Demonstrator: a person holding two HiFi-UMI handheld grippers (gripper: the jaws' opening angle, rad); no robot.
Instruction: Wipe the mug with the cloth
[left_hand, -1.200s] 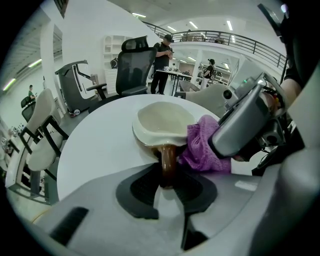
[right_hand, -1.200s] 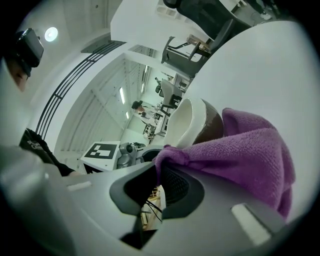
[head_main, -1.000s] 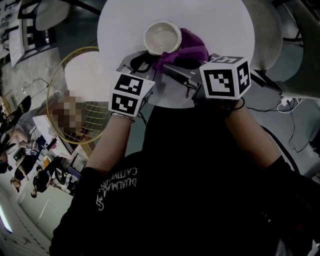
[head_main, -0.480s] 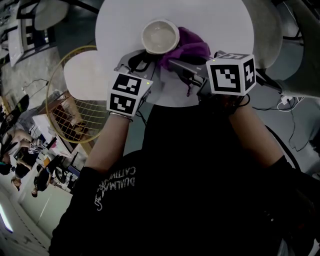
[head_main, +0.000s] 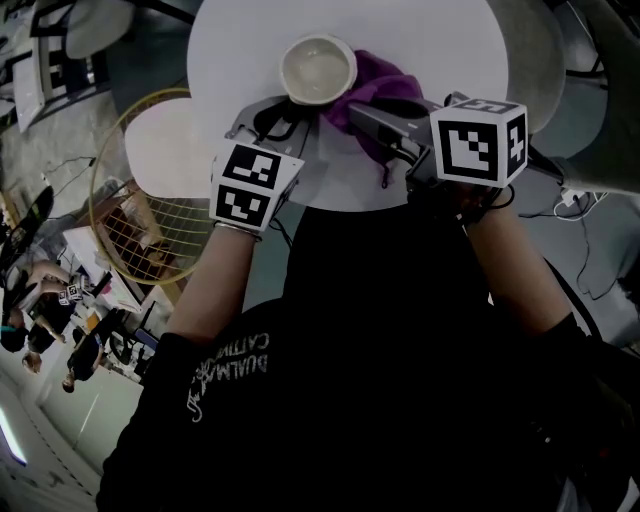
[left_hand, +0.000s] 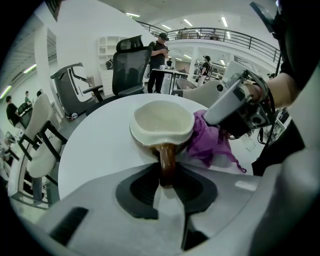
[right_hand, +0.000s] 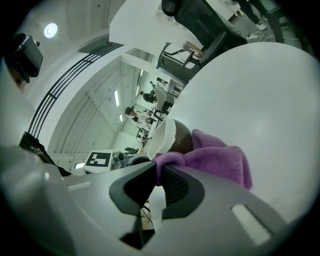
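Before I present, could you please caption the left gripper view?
Left tool grips the mug handle; right tool holds cloth against it.

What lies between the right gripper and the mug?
The purple cloth: the right gripper pinches it in its jaws, bunched against the brown side of the mug. The right gripper view shows this best.

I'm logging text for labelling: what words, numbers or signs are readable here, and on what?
"DUALMA" above "CATTW": tilted white print on the black shirt, cut off, partly a guess.
Cube on the left gripper, cube on the right gripper: square markers only, no letters.
No print visible on the mug or the cloth.
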